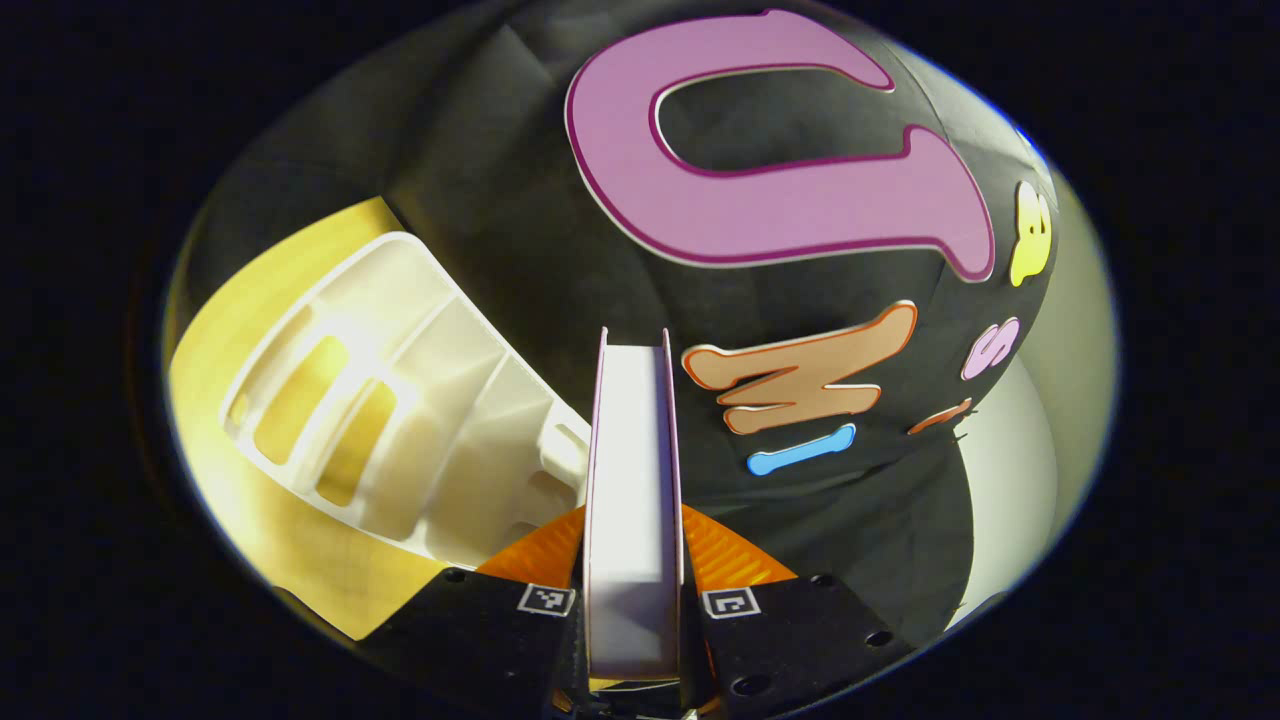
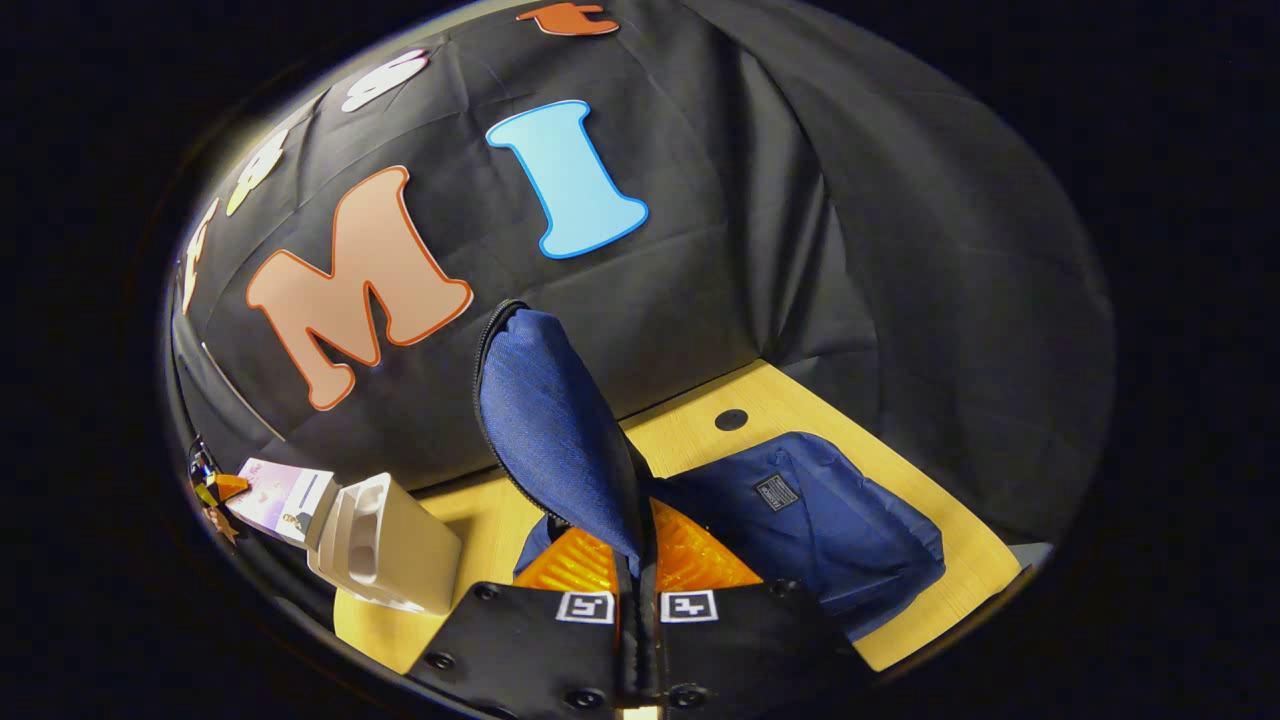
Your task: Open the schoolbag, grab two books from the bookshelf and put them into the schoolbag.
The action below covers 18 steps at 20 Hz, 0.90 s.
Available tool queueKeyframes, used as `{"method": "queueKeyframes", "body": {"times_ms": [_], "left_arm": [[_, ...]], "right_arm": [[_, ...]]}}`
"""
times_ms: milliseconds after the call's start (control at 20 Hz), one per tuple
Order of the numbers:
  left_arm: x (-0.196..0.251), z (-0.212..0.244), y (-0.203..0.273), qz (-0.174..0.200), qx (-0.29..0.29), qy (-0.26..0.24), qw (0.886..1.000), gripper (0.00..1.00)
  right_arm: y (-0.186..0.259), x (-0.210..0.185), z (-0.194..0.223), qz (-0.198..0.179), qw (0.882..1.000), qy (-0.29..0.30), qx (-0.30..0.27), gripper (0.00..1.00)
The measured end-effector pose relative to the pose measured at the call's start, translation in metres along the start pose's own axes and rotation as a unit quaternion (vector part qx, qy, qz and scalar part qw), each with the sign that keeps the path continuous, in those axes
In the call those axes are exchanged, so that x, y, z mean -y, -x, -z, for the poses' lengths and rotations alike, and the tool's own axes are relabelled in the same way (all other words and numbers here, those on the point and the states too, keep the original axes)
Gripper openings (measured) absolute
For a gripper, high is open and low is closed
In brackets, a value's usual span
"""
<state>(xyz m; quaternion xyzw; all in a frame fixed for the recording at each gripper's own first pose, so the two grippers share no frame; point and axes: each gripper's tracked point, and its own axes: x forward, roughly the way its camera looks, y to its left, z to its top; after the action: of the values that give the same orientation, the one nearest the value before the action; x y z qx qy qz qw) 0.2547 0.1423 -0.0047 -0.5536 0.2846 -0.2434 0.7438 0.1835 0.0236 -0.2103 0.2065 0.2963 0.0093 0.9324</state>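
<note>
My left gripper [image 1: 632, 545] is shut on a book [image 1: 632, 470] with purple covers, held upright with its white page edge facing me. The white plastic bookshelf [image 1: 400, 420] lies just to its left. In the right gripper view, my right gripper [image 2: 637, 565] is shut on the blue schoolbag's flap [image 2: 555, 420] and holds it raised, zipper edge up. The rest of the schoolbag [image 2: 820, 530] lies flat on the wooden table [image 2: 700, 440]. At the far left of that view stand the bookshelf [image 2: 385, 545] and the book [image 2: 280, 495], with the left gripper [image 2: 212, 490] beside it.
The black cloth wall closes the back of the table on both sides. A small round hole [image 2: 731, 419] sits in the tabletop behind the schoolbag. Bare yellow table [image 1: 300, 570] shows under and in front of the bookshelf.
</note>
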Motion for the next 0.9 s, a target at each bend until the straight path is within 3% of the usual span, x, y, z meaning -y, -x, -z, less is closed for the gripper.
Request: {"method": "queueKeyframes", "body": {"times_ms": [500, 900], "left_arm": [[0.004, 0.116, -0.090, 0.034, -0.077, 0.030, 0.996, 0.33], [-0.010, 0.210, -0.162, 0.024, -0.160, 0.035, 0.986, 0.31]], "right_arm": [[0.003, 0.000, 0.000, -0.006, 1.000, -0.005, -0.002, 0.05], [0.003, 0.001, -0.002, -0.007, 1.000, -0.005, 0.000, 0.05]]}}
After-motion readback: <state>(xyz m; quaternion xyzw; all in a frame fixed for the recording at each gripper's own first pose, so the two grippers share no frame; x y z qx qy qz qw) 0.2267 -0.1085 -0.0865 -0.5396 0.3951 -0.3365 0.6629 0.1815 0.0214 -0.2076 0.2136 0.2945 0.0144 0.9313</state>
